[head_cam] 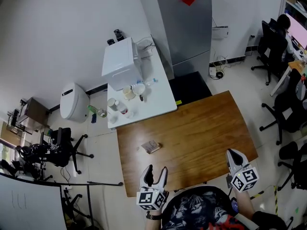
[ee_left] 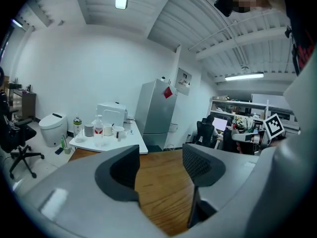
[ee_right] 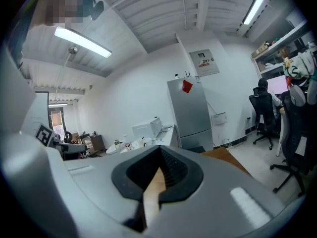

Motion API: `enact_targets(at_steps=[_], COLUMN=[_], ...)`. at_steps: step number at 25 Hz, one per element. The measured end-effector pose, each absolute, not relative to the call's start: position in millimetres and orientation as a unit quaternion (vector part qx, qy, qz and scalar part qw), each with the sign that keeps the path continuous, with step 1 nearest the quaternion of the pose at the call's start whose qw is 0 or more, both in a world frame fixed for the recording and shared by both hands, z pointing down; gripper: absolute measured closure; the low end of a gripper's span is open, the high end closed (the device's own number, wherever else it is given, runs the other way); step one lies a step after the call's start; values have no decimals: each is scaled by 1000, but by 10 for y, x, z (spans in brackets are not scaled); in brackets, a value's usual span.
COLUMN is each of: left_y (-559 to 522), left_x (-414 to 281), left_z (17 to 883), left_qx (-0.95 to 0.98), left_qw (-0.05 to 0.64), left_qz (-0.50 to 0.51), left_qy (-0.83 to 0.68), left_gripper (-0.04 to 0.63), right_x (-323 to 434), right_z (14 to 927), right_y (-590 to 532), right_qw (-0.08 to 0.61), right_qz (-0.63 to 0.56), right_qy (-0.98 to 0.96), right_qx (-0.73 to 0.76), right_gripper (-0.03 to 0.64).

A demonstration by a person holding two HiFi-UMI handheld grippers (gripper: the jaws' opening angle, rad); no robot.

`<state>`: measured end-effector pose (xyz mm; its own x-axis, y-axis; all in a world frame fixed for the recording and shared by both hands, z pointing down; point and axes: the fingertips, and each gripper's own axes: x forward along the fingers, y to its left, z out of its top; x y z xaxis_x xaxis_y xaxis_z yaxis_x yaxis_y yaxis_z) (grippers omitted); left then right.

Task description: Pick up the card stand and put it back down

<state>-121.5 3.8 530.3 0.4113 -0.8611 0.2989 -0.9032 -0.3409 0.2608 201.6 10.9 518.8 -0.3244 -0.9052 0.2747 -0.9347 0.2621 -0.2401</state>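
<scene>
Head view: stand (head_cam: 150, 146) lies on table (head_cam: 201, 128), untouched.
Left tool (head_cam: 156, 170): nearer than stand, jaws slightly apart, empty.
Right tool (head_cam: 232, 153): well right of stand, closed, empty; probably idle.

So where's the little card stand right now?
In the head view the card stand lies on the wooden table, left of its middle, ahead of the left gripper.

Toward the table's (head_cam: 206, 128) left edge, card stand (head_cam: 150, 146); along the near edge, left claw (head_cam: 157, 170) by the left corner, right claw (head_cam: 233, 153) by the right.
</scene>
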Motion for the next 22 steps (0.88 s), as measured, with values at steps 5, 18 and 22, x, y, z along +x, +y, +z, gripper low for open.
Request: enact_targets(at_steps=[5,18,22], left_y=[18,144,178], left_x=[-1331,-1217,-1135], left_z=[5362,5550,5566], left_qx=[810,811,813], left_qw=[200,216,212], left_qz=[49,69,73], left_qy=[-549,-539,-537], left_gripper=[318,318,318], right_x=[1918,2083,2181], right_z=[5197,5174,5159], right_y=[-36,-127,-103], right_qw=[50,78,84], right_qz=[173,175,164], right_qy=[-801,-816,-821], right_qx=[571,545,540], right_gripper=[614,614,614])
